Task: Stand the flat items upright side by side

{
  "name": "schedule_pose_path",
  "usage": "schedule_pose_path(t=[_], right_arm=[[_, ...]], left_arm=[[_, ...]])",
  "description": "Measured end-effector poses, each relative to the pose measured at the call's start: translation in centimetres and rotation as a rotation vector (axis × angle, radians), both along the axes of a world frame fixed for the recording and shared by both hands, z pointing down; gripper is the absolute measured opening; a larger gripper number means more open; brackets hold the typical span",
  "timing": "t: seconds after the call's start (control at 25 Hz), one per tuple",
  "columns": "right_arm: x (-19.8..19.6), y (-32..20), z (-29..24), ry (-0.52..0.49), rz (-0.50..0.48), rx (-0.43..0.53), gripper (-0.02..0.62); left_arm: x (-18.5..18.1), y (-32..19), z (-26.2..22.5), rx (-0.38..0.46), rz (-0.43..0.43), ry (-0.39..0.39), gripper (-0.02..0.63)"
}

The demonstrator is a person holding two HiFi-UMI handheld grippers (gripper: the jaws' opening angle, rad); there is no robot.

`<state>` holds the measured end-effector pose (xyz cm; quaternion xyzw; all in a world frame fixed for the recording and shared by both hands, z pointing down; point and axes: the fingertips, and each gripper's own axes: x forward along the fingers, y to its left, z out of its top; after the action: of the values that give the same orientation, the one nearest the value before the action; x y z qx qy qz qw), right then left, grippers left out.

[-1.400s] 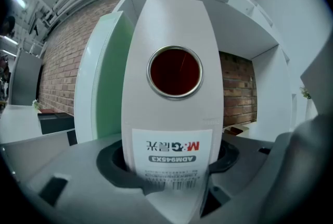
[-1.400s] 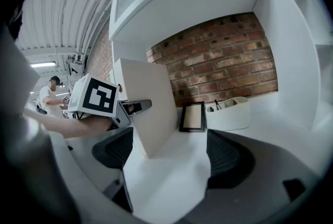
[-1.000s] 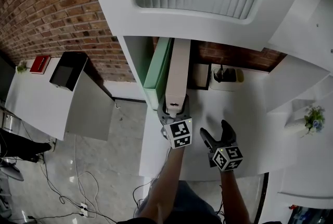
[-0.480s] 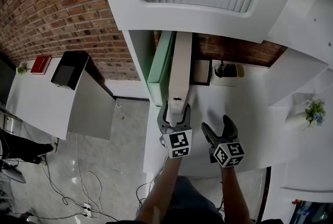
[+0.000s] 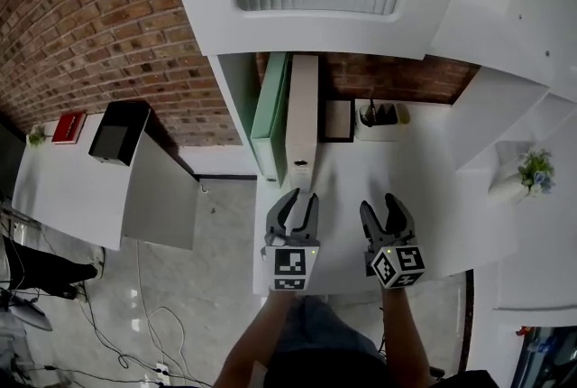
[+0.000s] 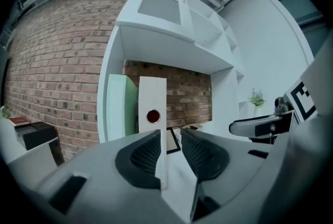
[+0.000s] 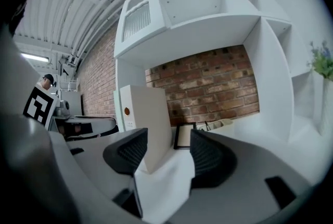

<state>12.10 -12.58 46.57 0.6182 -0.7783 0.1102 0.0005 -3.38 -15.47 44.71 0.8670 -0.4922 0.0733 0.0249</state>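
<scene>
Two binders stand upright side by side at the left end of the shelf bay: a green one (image 5: 270, 117) against the white side wall and a beige one (image 5: 303, 120) to its right. In the left gripper view the beige spine (image 6: 152, 108) with its red hole faces me, the green binder (image 6: 120, 108) beside it. My left gripper (image 5: 296, 204) hovers just in front of the beige binder, jaws closing with nothing between them. My right gripper (image 5: 386, 211) hangs over the white desk (image 5: 433, 197), jaws also closing and empty. The right gripper view shows the beige binder (image 7: 148, 119) ahead.
A small black picture frame (image 5: 338, 120) leans at the back wall right of the binders, with a pen tray (image 5: 380, 115) beside it. A little plant (image 5: 534, 171) sits on the right shelf. A black box (image 5: 115, 132) rests on the left counter.
My left gripper has let go of the beige binder and drawn back toward me. Both grippers' jaws have narrowed. The binder stays upright beside the green one.
</scene>
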Motion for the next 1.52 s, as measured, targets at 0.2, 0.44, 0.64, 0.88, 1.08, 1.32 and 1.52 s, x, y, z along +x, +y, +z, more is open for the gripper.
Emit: schedule_pose_path(t=[0.2, 0.44, 0.64, 0.88, 1.08, 1.32, 1.52], right_arm=[[1.7, 1.9, -2.8, 0.025, 0.068, 0.067, 0.154], [4.0, 4.4, -4.8, 0.063, 0.148, 0.121, 0.037], [5.8, 6.4, -5.5, 0.062, 0.218, 0.134, 0.011], [6.6, 7.5, -6.0, 0.054, 0.261, 0.13, -0.002], [7.1, 7.4, -5.8, 0.054, 0.288, 0.132, -0.003], [7.2, 7.3, -5.9, 0.059, 0.302, 0.122, -0.003], [7.6, 7.6, -5.5, 0.05, 0.318, 0.114, -0.003]], left_arm=[[0.6, 0.8, -0.7, -0.012, 0.068, 0.009, 0.035], [1.6, 1.2, -2.2, -0.003, 0.139, 0.018, 0.011], [3.0, 2.1, -3.4, 0.026, 0.203, -0.007, 0.009], [4.4, 2.5, -4.1, 0.046, 0.262, -0.015, 0.009], [5.2, 2.4, -4.2, 0.042, 0.295, -0.006, 0.009], [5.2, 1.8, -4.4, 0.042, 0.301, 0.004, 0.009], [5.4, 1.8, -4.0, 0.029, 0.313, 0.0, 0.009]])
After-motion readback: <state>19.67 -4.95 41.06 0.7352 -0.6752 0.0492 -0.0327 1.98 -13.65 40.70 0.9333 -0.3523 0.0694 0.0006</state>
